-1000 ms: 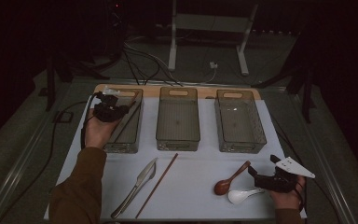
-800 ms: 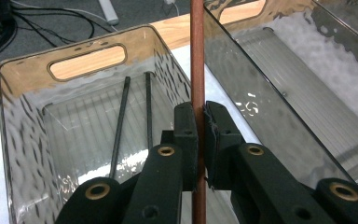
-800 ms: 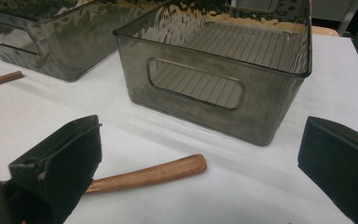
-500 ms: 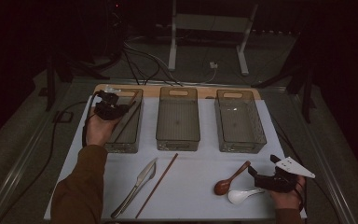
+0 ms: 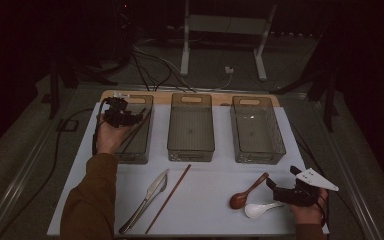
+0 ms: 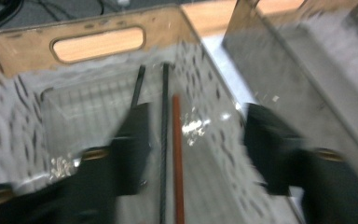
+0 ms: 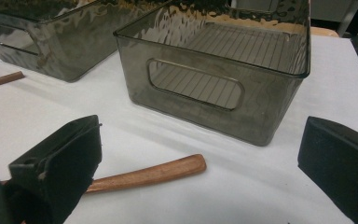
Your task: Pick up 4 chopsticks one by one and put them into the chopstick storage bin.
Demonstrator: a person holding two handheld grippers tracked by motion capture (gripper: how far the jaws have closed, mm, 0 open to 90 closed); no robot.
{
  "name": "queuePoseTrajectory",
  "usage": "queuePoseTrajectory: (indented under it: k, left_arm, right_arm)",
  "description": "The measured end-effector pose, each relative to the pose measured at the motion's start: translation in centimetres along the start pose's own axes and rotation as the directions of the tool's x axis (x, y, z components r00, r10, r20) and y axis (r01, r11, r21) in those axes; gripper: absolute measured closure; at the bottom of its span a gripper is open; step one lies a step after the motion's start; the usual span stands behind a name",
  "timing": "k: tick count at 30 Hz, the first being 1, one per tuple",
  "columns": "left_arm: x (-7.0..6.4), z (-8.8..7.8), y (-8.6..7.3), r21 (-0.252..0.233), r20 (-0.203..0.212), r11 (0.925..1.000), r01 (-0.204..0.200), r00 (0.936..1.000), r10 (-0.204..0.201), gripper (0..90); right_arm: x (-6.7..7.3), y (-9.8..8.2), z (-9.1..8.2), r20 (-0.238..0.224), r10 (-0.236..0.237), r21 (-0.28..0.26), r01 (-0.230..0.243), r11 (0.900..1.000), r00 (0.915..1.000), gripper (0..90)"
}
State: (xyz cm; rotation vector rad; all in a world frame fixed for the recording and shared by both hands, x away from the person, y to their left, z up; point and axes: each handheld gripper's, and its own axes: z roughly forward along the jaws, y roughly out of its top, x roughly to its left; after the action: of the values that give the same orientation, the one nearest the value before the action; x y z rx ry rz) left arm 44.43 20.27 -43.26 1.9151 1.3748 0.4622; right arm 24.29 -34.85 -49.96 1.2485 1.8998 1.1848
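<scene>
My left gripper (image 5: 121,116) jaws have just been opening, releasing the chopstick (image 6: 177,158) into the left bin (image 5: 146,150). My right gripper (image 5: 286,192) stands released near the wooden spoon (image 5: 249,191). I read no lettering anywhere.

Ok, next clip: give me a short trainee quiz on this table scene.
1. How many smoked plastic bins stand on the table?
2. True or false: the wooden spoon lies inside the right bin.
3. Which hand-held gripper hangs over the bin that holds a chopstick? A. left B. right

Key: 1. Three. 2. False; it lies on the table beside the white spoon. 3. A: the left hand-held gripper, whose jaws have just been opening, the chopstick loose between them.
</scene>
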Motion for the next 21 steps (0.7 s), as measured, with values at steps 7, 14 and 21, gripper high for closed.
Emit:
queuePoseTrajectory:
  k: [7,14,21]
  left_arm:
    - [0.0,-1.5,0.2,-0.046,0.017,0.9989,0.0,0.9999,0.001,15.4]
    - [-0.7,-2.4,0.0,-0.044,0.042,0.9989,-0.016,0.9989,0.018,2.1]
    - [-2.0,-3.0,-0.6,-0.029,0.058,0.9989,-0.037,0.9976,0.038,1.7]
  right_arm:
    - [0.1,0.0,0.0,0.0,-0.003,0.0,0.003,1.0,1.0,0.0]
    - [0.1,0.0,0.0,0.001,-0.002,0.001,0.002,1.0,1.0,0.0]
    - [0.1,0.0,0.0,0.002,-0.001,0.001,0.001,1.0,1.0,0.0]
